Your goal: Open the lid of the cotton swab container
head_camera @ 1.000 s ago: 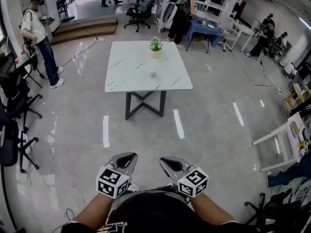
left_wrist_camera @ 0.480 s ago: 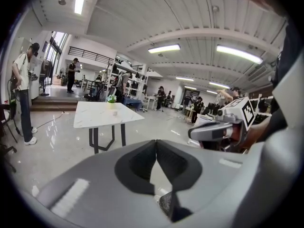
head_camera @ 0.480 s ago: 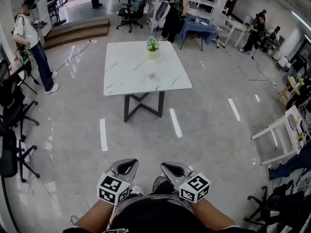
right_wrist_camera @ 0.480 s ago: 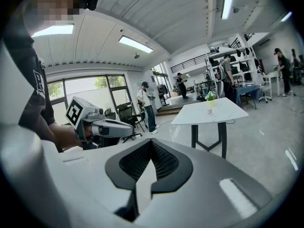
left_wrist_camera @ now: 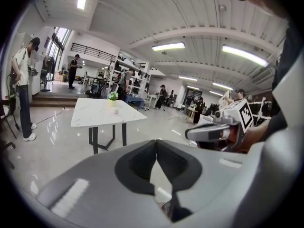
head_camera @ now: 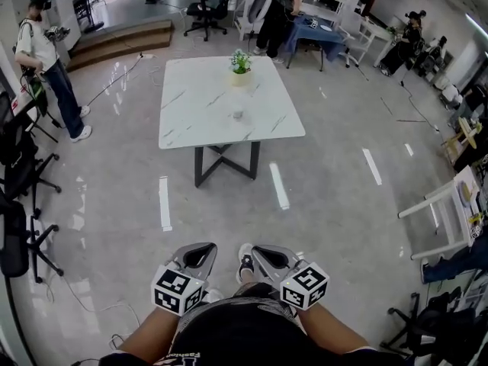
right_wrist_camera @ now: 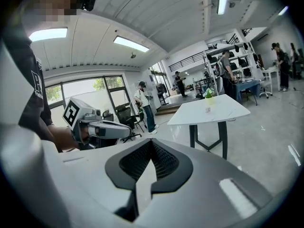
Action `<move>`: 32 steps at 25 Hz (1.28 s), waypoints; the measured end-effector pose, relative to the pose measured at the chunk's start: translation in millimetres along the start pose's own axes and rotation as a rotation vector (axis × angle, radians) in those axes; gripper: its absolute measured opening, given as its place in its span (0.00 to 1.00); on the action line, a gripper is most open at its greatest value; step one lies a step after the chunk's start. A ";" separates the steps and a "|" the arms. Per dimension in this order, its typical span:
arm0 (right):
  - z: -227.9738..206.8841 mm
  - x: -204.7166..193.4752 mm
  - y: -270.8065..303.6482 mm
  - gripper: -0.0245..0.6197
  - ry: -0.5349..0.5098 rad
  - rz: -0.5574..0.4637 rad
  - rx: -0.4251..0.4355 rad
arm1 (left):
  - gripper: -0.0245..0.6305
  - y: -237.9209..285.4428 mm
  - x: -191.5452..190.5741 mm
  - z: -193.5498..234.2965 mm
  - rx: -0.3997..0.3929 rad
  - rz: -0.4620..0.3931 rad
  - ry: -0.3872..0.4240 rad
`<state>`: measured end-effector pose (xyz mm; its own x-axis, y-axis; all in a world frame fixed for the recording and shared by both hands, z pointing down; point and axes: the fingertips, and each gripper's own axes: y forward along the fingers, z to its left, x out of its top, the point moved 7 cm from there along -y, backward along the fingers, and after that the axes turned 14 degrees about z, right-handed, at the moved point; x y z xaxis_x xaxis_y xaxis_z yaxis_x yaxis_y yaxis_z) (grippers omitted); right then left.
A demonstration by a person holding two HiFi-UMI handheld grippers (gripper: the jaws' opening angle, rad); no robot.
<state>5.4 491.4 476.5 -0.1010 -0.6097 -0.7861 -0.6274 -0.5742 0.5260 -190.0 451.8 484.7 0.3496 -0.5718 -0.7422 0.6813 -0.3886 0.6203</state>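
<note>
Grey glossy floor [head_camera: 114,204] underfoot; head view read left to right.

Far left: a bystander [head_camera: 42,52] and black office chairs [head_camera: 19,174]; no part in the job.

Low, left of centre: left gripper [head_camera: 202,246] held close to the body; closed tip to tip on nothing, confirmed in its own view.

Between the two grippers: a shoe [head_camera: 244,259] on the floor.

Centre, well ahead: white marble-look table [head_camera: 191,120]; potted plant [head_camera: 241,62] near its far edge; nearer the middle of the top, a small pale object taken to be the cotton swab container [head_camera: 239,115]; too small to read the lid; same speck on the tabletop in both gripper views.

Low, right of centre: right gripper [head_camera: 258,252]; likewise closed and empty, pads meeting in its own view.

Progress, as a judgement: nothing done on the container; both grippers well apart from the table, no contact possible from here. Left to do: approach to the table; opening of the jaws; steadying of the container body with one gripper; lifting of the lid with the other.
</note>
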 end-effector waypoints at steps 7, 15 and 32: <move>-61.3 53.3 27.5 0.03 -0.003 -0.032 0.023 | 0.13 35.8 53.5 30.2 0.022 0.014 -0.030; -128.1 98.3 44.4 0.03 -0.018 -0.046 0.052 | 0.13 77.6 117.3 55.3 0.075 0.024 0.000; -227.2 146.8 53.8 0.03 -0.047 -0.061 0.131 | 0.13 151.8 193.9 62.4 0.138 0.012 0.030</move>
<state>132.2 246.8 463.1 -0.0935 -0.5481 -0.8312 -0.7287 -0.5312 0.4322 -58.9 236.8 450.8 0.3775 -0.5562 -0.7404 0.5830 -0.4784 0.6567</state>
